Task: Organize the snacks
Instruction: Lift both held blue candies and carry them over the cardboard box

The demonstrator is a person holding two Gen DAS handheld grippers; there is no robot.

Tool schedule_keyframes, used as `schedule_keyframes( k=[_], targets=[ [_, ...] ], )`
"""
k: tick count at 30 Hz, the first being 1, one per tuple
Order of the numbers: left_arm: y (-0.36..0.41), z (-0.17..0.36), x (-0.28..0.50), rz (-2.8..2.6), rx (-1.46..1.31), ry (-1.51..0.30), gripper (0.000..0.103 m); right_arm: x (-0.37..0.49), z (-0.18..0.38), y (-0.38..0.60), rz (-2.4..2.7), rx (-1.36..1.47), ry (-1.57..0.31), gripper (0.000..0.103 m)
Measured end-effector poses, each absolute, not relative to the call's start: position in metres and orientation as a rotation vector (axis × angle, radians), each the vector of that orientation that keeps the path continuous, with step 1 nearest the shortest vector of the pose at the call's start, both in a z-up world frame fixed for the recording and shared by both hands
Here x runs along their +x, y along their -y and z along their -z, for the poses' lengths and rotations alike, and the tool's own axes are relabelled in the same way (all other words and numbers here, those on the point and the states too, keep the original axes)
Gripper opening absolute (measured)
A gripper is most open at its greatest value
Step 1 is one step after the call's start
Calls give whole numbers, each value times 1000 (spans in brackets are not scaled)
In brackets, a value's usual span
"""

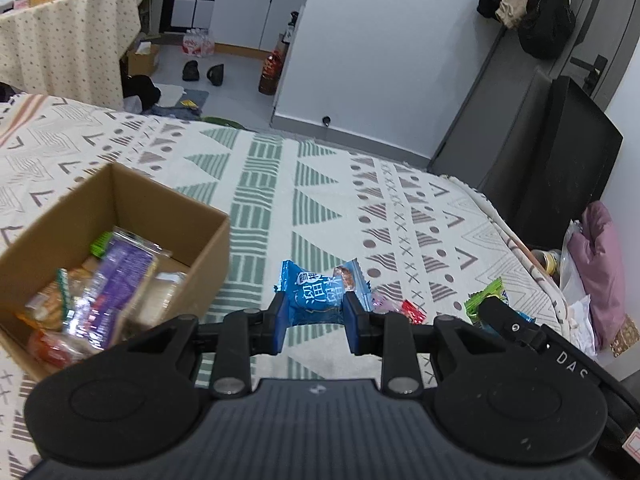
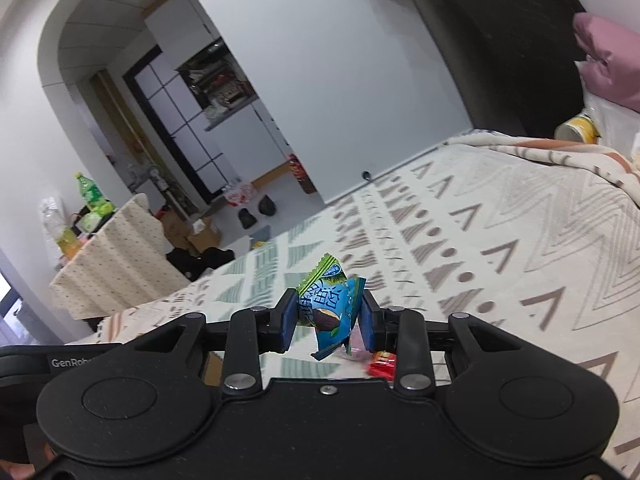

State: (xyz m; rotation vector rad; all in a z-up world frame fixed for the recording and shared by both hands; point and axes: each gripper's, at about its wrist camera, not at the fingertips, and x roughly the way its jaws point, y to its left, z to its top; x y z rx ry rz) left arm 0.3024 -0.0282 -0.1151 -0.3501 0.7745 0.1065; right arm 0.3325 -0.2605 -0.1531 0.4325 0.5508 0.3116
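Note:
My left gripper is shut on a blue snack packet, held above the patterned bedspread. To its left stands an open cardboard box with several wrapped snacks inside, a purple packet on top. My right gripper is shut on a blue and green snack packet, lifted off the cloth. The right gripper's black body shows at the right of the left wrist view, with green wrapper at its tip. A small red candy and a pinkish one lie on the cloth.
The bedspread stretches ahead with bare cloth. Its right edge drops beside a black cabinet and a pink bag. A cloth-covered table with bottles stands at the far left; shoes and boxes lie on the floor beyond.

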Motion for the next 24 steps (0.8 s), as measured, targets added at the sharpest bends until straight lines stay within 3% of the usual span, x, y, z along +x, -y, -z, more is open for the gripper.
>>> schedule_keyframes(
  k=[24],
  targets=[
    [-49,81,266,-194,-385,-705,28,315,125,177,-474,380,-512,31]
  ],
)
